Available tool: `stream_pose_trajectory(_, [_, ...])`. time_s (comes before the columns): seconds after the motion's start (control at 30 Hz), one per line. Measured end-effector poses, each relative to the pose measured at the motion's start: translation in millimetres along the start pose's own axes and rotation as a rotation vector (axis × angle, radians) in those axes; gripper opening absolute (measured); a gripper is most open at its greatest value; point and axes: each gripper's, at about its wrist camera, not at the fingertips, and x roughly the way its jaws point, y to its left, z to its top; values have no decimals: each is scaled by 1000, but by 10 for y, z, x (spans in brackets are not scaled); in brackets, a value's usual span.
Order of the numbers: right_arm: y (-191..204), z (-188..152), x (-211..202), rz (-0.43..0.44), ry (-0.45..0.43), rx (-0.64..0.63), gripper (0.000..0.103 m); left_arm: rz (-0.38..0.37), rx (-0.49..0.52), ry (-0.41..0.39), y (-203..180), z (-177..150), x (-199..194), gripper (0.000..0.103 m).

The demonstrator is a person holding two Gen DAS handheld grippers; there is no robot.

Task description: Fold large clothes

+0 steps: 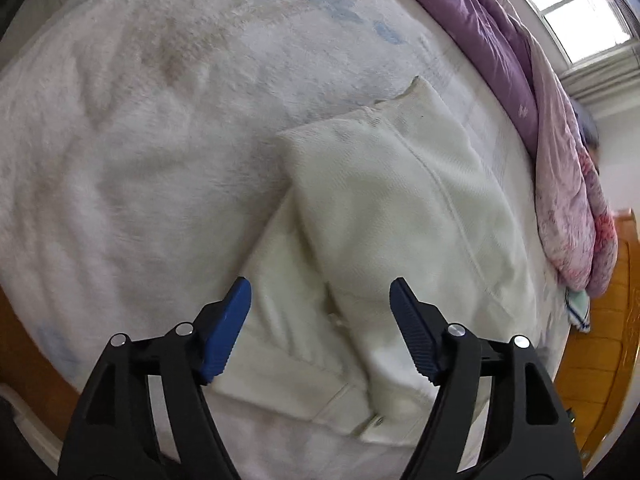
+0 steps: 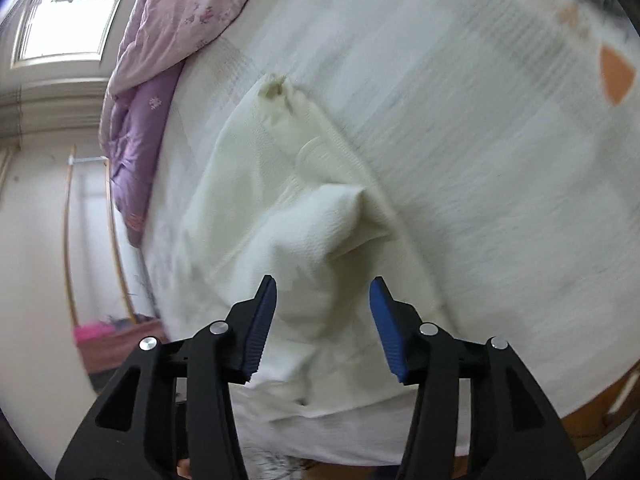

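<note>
Now both grippers, L (image 1: 320, 328) & R (image 2: 322, 326), gape empty over trousers (image 1: 400, 216); fold edge between jaws, prob. best pinch all layers evenly.

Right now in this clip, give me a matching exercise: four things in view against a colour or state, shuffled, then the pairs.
Things:
1. cream garment
2. quilt
3. left hand-held gripper
4. bed frame

Colour or state:
A. orange-brown wood
B. open, holding nothing
C. folded over itself on the bed cover
D. purple and pink, bunched along the far edge of the bed

Pairs: 1-C, 2-D, 3-B, 4-A
</note>
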Motion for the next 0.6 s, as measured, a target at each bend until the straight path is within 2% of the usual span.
stream_pose_trajectory(0.1, [72,35,171,30,-10,39,53,1,-37,-5,-52,96,202,78])
stream_pose_trajectory(0.17, [39,10,259,7,-14,50,53,25,-42,17,-35,195,387,78])
stream_pose_trajectory(0.27, [-34,17,492,9,-22,100,53,63,-4,51,-46,311,615,78])
stream_pose_trajectory(0.3, [-40,20,550,21,-25,97,52,73,25,79,-62,351,709,74])
stream_pose_trajectory(0.33, [-34,29,607,24,-3,93,45,85,56,88,-82,373,748,64])
stream_pose_trajectory(0.37, [-9,24,641,2,-8,67,20,92,101,97,-115,389,778,17])
stream_pose_trajectory(0.4, [28,13,632,-30,-19,38,13,111,128,109,-139,400,790,3])
stream_pose_trajectory(0.43, [78,1,579,-52,-34,2,5,115,141,105,-149,402,750,3])
stream_pose_trajectory(0.53, [215,-62,352,-74,-77,-80,4,86,174,95,-128,317,512,3])
stream_pose_trajectory(0.6, [319,-133,131,-118,-114,-150,4,29,173,104,-36,199,292,3])
